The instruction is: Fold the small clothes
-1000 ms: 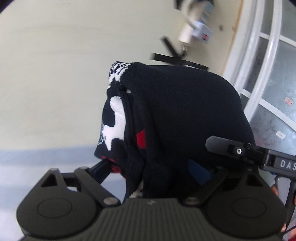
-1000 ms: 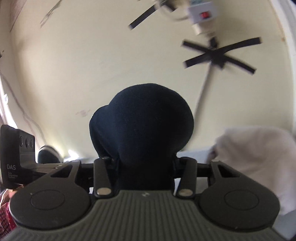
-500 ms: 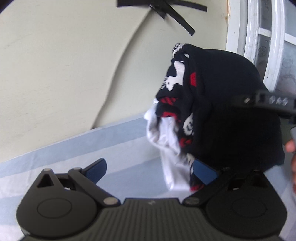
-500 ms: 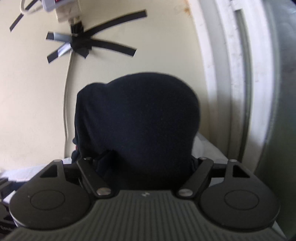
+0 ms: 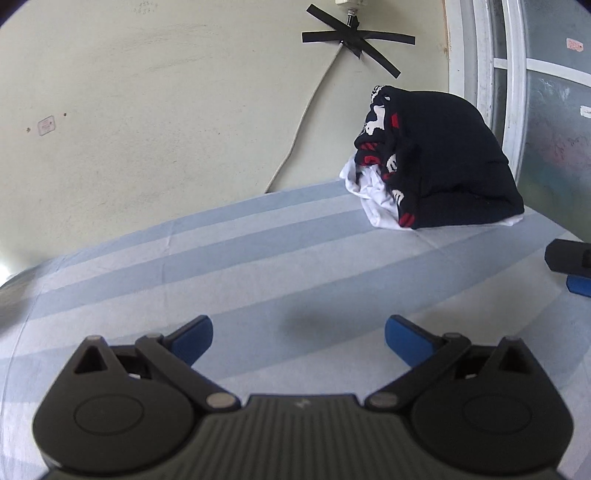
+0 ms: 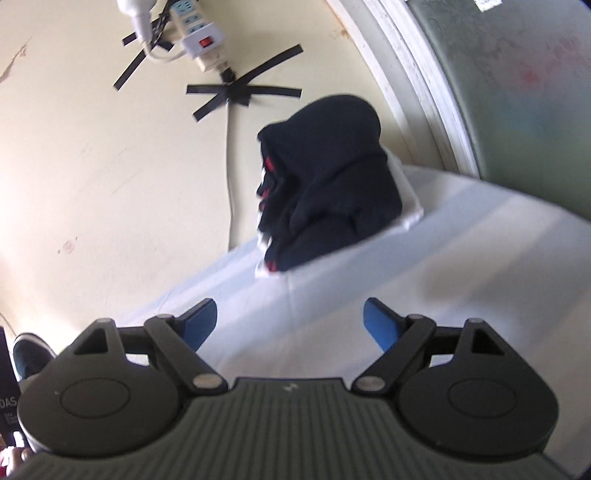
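- Left wrist view: left gripper (image 5: 298, 334) gapes empty; folded navy garment (image 5: 443, 162) sits ahead, rightward.
- Right gripper (image 6: 290, 325), jaws opening, empty; best retreat straight back without snagging the pile.

We find the folded dark navy knit garment with red and white pattern (image 5: 443, 162) sitting on top of a crumpled white cloth (image 5: 373, 195), both on the far right part of the pale blue striped bed sheet (image 5: 258, 266), close against the cream painted wall (image 5: 147, 110). Just right of the pile stands the white window frame (image 5: 513, 92). On the wall, above and left of the pile, we see crossed strips of black tape (image 5: 354, 38) over a white cable (image 5: 310, 110) that runs down behind the sheet. The white power strip (image 6: 199, 35) hangs above the tape.
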Available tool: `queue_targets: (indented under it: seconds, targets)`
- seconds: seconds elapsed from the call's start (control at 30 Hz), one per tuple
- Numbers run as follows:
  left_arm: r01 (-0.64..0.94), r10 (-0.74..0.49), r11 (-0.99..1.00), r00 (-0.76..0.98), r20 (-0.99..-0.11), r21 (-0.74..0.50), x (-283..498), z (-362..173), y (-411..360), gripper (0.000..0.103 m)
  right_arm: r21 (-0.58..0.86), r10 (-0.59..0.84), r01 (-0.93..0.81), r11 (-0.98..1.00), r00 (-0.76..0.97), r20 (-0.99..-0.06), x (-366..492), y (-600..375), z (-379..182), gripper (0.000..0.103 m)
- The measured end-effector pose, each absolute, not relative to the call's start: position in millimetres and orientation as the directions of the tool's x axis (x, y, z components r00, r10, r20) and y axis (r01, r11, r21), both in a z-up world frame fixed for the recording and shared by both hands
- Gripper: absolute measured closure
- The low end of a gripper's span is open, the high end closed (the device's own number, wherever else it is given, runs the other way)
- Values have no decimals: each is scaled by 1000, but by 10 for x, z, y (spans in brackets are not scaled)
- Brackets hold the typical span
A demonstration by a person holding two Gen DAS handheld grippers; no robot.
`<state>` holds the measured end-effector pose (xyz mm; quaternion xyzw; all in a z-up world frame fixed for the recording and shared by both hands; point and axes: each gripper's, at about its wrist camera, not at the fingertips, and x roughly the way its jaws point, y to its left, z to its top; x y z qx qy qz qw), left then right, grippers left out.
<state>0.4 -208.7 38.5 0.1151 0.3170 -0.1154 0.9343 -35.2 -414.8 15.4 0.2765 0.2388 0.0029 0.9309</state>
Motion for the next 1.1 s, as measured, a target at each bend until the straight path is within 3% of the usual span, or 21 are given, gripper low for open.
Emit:
queue_targets:
  seconds: [0.43,1.1]
  targets:
    - [301,-141,935,799,-585,185,-429,317,-1983,0,476,70,183,860,882,-466,-695,-3838,-81,14]
    - [288,-122,937,798,-590,196,-410,302,-1988,0,459,63,182,869,881,-469,-707,-3823,-98,11]
